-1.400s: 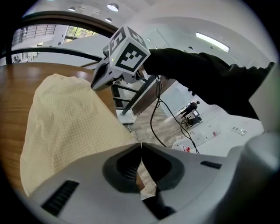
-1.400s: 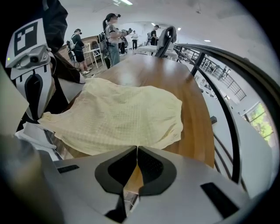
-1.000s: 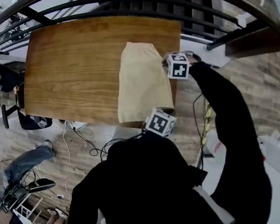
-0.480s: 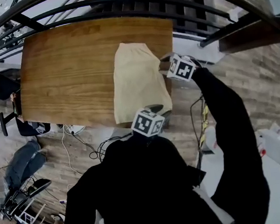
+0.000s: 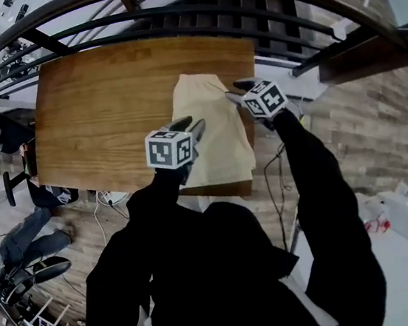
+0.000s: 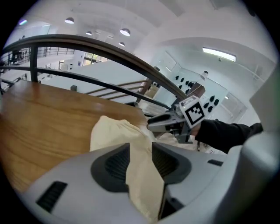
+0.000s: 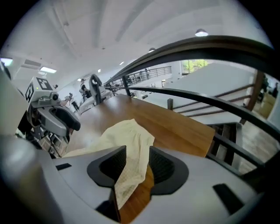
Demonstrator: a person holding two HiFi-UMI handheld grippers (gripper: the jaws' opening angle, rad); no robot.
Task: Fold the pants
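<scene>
The pants (image 5: 216, 138) lie on the worktop (image 5: 100, 112) with their long axis running away from the person. They sit just beneath the left gripper (image 5: 193, 125) and left of the right gripper (image 5: 233, 90). Both grippers gape wide, holding nothing.

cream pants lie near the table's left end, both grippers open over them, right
Not quite: the pants lie near the table's right end, as the head view shows. The left gripper and right gripper are open over them.
</scene>
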